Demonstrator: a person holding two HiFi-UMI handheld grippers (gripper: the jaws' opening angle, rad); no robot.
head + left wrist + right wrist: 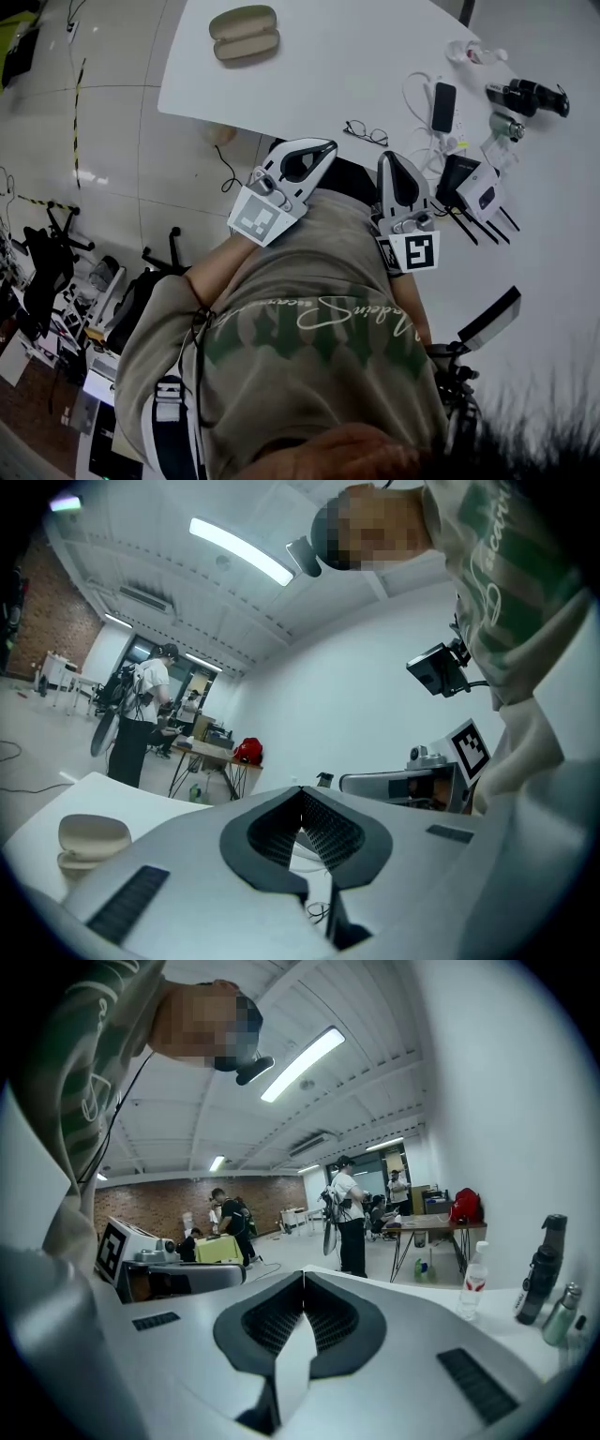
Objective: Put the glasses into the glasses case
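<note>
The left gripper and the right gripper were both held up close to the person's chest. Each had its jaws pressed together at the tips and nothing between them, as the left gripper view and the right gripper view both showed. The step in hand looked like the first reach, with neither tool on the table yet. The glasses lay near the table's near edge, just ahead of the right gripper and apart from it. The glasses case sat open well away toward the far left. To do this well, the right jaws would need to part before descending. They should then close lightly on the bridge or a temple arm rather than a lens, since the frame looked thin and likely to flex or slip. The white cables and the phone lay near the glasses' right side, so an approach from the near edge seemed safest. The left gripper could steady the case.
</note>
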